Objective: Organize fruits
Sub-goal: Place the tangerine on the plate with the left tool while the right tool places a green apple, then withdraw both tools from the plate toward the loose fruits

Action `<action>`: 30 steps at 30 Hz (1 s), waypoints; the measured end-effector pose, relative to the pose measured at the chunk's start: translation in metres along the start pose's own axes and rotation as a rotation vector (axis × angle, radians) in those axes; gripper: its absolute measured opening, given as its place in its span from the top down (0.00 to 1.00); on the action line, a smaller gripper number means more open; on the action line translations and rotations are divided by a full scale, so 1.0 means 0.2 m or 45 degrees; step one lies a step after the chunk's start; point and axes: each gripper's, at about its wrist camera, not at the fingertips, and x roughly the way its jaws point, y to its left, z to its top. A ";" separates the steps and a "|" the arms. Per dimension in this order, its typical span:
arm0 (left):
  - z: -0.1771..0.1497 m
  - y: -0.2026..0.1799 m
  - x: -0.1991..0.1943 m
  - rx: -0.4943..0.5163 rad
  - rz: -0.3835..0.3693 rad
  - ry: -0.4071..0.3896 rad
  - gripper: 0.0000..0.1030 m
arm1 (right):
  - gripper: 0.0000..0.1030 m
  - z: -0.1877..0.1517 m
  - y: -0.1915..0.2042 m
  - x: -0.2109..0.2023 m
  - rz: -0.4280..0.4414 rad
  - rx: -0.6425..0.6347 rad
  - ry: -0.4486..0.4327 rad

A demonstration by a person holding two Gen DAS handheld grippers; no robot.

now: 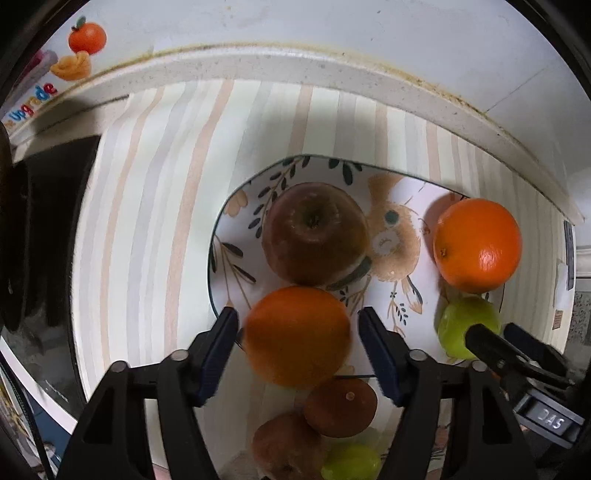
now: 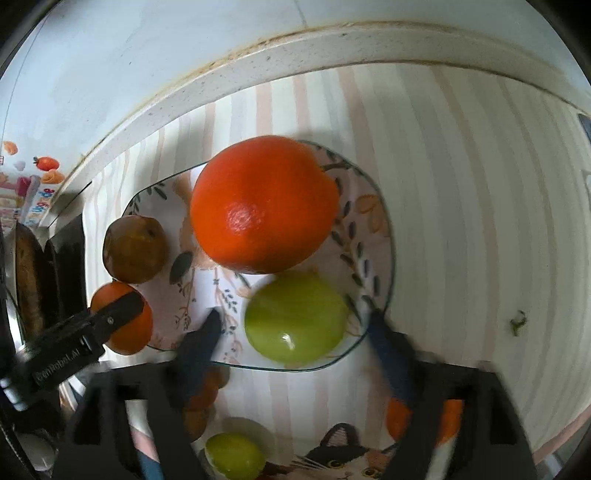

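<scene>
Desk (image 2: 480,184) under a pastel striped cloth (image 1: 147,184), speckled stone lip (image 1: 332,70) along the far edge, plain white wall (image 1: 332,22) behind. Fruit-print packaging (image 1: 74,48) far left, some dark block (image 1: 48,240) on the left, can't tell what.

Flowery plate (image 1: 413,192) mid-desk with a brownish apple (image 1: 314,232) in the middle and a bright orange (image 1: 476,243) at the right rim. Left hand-held gripper (image 1: 299,332) pointing straight down, jaws fairly wide around a second orange (image 1: 297,334) at the plate's near-left edge, not really squeezing it. Right hand-held gripper (image 2: 295,328) spread very wide either side of a green apple (image 2: 295,321) on the plate's near right, gaps on both sides.

Nearer in, a cat-print plate (image 2: 343,454) with another green fruit (image 2: 232,454) and more brownish fruit (image 1: 340,406), mostly hidden behind the gripper bodies. Tiny green scrap (image 2: 517,323) on the cloth off to the right.
</scene>
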 end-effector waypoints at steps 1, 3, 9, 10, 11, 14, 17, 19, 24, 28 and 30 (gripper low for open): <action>0.00 0.00 -0.02 -0.001 -0.001 -0.022 0.23 | 0.06 0.00 0.01 -0.01 -0.008 -0.007 -0.003; -0.01 0.00 -0.04 0.003 0.004 -0.043 0.19 | 0.06 0.00 0.01 -0.02 -0.030 -0.022 0.001; -0.04 0.01 -0.10 -0.004 0.027 -0.061 0.19 | 0.05 -0.04 0.02 -0.06 -0.079 -0.027 -0.018; -0.06 0.01 -0.11 -0.008 0.028 -0.068 0.19 | 0.05 -0.06 0.02 -0.08 -0.073 -0.027 -0.032; -0.07 0.02 -0.12 -0.010 0.029 -0.072 0.19 | 0.05 -0.07 0.02 -0.10 -0.075 -0.027 -0.045; -0.12 0.01 -0.17 -0.009 0.018 -0.110 0.19 | 0.05 -0.12 0.04 -0.15 -0.094 -0.058 -0.079; -0.18 0.00 -0.25 0.025 0.040 -0.171 0.19 | 0.05 -0.19 0.05 -0.24 -0.095 -0.076 -0.118; -0.23 0.00 -0.29 0.042 0.059 -0.219 0.19 | 0.05 -0.24 0.06 -0.30 -0.101 -0.093 -0.162; -0.37 -0.02 -0.46 0.100 0.112 -0.244 0.19 | 0.05 -0.39 0.10 -0.46 -0.121 -0.125 -0.283; -0.47 -0.03 -0.58 0.118 0.081 -0.302 0.19 | 0.05 -0.51 0.12 -0.59 -0.132 -0.149 -0.362; -0.52 -0.04 -0.64 0.128 0.073 -0.333 0.19 | 0.05 -0.57 0.13 -0.65 -0.125 -0.156 -0.400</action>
